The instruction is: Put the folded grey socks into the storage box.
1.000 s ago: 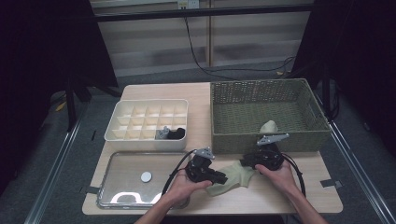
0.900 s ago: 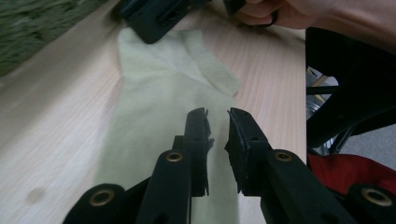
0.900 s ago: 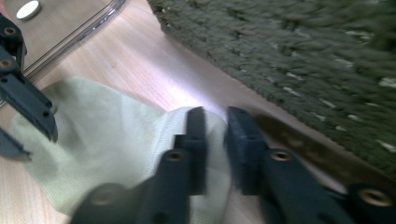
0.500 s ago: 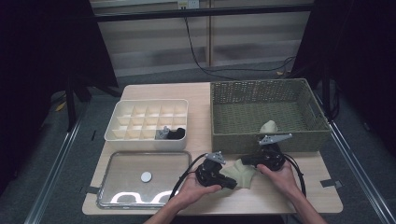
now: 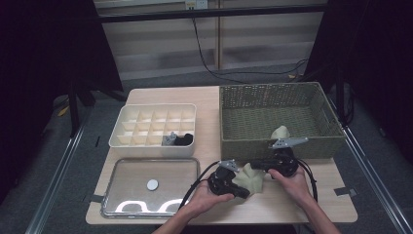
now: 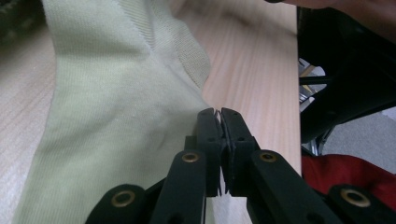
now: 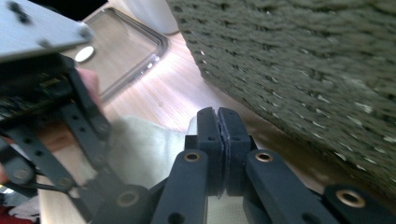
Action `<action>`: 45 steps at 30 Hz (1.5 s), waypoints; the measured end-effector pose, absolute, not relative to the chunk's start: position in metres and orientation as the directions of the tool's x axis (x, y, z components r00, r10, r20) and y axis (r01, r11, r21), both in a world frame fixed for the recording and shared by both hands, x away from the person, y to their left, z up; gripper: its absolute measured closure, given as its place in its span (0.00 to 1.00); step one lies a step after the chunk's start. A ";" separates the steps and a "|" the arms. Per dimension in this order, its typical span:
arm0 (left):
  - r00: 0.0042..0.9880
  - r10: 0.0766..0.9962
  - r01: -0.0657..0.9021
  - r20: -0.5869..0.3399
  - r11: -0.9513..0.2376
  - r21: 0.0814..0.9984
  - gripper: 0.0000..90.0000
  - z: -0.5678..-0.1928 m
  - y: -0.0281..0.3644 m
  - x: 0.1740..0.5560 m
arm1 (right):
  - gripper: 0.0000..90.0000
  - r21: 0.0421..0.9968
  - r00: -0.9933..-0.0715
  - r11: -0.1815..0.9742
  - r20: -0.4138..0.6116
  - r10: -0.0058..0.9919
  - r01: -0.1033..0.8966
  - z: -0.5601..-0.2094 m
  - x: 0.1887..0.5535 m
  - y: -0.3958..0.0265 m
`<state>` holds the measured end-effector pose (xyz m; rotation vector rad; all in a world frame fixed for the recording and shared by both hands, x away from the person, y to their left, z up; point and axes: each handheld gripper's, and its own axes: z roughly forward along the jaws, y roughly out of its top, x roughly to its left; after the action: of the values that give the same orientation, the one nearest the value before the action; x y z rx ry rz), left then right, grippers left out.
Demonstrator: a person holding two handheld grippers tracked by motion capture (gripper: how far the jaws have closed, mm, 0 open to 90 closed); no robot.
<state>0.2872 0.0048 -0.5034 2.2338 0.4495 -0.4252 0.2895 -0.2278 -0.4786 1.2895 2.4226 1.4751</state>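
Both grippers, left gripper (image 5: 239, 191) and right gripper (image 5: 257, 166), were pinched shut on edges of the pale green knit cloth (image 5: 249, 178) lying just before the wicker basket (image 5: 229, 144), which looked light, limp and best gripped at its hems.

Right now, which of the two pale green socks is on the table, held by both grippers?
The pale green sock spread flat near the table's front edge, between the left gripper and right gripper. The other sock lies bunched inside the wicker basket, untouched.

Wicker basket (image 5: 277, 117), compartment organizer (image 5: 153, 127), clear lid (image 5: 151, 185) on table (image 5: 204, 100)
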 end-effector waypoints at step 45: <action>0.905 0.275 0.425 -0.324 -0.587 0.689 0.93 -0.504 0.017 0.296 | 0.98 0.674 -0.692 0.309 0.420 0.587 0.671 -0.492 0.215 -0.212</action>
<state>0.2956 0.0172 -0.5040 2.2316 0.4972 -0.2314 0.2147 -0.2115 -0.4921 1.2625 2.6175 1.4258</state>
